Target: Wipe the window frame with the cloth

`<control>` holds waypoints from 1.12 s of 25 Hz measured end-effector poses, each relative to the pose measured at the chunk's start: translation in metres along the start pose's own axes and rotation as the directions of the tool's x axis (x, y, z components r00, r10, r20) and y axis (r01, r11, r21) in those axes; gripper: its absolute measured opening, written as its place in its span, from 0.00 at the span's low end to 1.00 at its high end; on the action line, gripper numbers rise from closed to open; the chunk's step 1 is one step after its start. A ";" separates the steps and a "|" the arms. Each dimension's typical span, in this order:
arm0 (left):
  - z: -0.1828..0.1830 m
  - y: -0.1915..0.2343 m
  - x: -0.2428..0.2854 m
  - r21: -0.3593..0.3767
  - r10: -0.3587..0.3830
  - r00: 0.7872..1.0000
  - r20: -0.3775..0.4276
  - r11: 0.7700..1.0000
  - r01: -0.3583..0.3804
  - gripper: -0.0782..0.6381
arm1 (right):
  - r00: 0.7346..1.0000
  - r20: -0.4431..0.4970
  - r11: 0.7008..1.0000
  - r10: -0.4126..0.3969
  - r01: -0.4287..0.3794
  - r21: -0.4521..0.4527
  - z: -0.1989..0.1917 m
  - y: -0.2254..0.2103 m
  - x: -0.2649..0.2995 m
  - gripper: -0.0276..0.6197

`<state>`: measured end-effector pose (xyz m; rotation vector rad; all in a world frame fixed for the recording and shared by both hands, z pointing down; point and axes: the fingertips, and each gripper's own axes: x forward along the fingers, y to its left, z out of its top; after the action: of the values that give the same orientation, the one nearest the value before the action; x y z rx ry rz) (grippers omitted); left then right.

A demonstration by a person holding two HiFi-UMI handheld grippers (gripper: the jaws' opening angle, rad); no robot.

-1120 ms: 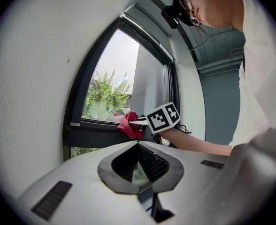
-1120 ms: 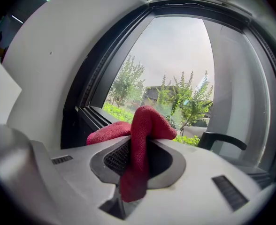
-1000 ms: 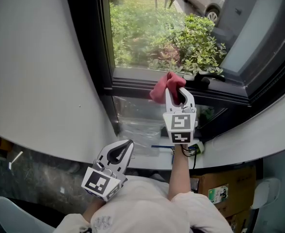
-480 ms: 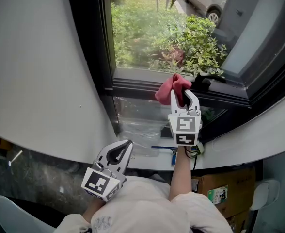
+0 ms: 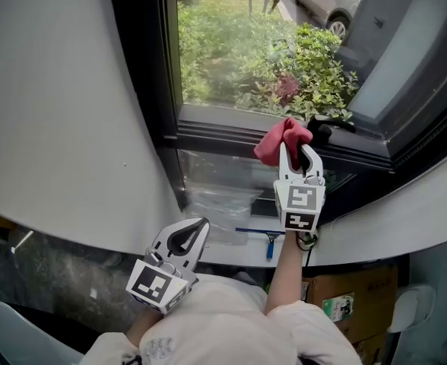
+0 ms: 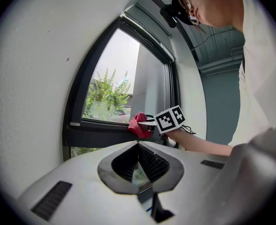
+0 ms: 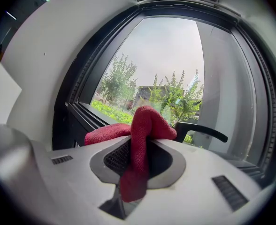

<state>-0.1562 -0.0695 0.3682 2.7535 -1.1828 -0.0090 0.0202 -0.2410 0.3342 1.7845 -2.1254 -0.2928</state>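
Note:
My right gripper [image 5: 297,147] is shut on a red cloth [image 5: 279,141], which bunches out past the jaw tips onto the dark window frame [image 5: 216,137]. In the right gripper view the cloth [image 7: 143,131] hangs down between the jaws and spills left toward the frame's lower rail [image 7: 84,115]. The left gripper view catches the cloth [image 6: 138,123] pressed on the rail too. My left gripper [image 5: 198,227] is held low near the person's body, away from the window, shut with nothing between its jaws.
A black window handle [image 5: 331,122] sits just right of the cloth; it also shows in the right gripper view [image 7: 202,131]. A white wall [image 5: 64,105] curves along the left. The opened sash [image 5: 406,59] angles in at right. Cardboard boxes [image 5: 343,303] stand below.
My right gripper has slid the cloth rightward along the frame's lower rail, closer to the black handle. The left gripper has stayed in place.

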 end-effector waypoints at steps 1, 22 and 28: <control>0.000 0.000 0.001 -0.001 -0.002 1.000 0.000 1.000 0.002 0.12 | 1.000 0.000 1.000 -0.001 0.001 0.000 -0.001 -0.001 0.000 0.17; 0.000 0.003 0.006 -0.007 -0.025 1.000 -0.002 1.000 0.025 0.12 | 0.997 -0.015 0.997 -0.076 0.076 0.027 -0.015 -0.039 -0.009 0.17; -0.001 0.005 0.006 -0.012 -0.024 1.000 -0.003 1.000 0.024 0.12 | 0.995 -0.018 0.995 -0.095 0.096 0.035 -0.019 -0.049 -0.012 0.17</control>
<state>-0.1559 -0.0770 0.3700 2.7564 -1.1444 -0.0144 0.0741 -0.2372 0.3319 1.9062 -2.0502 -0.2647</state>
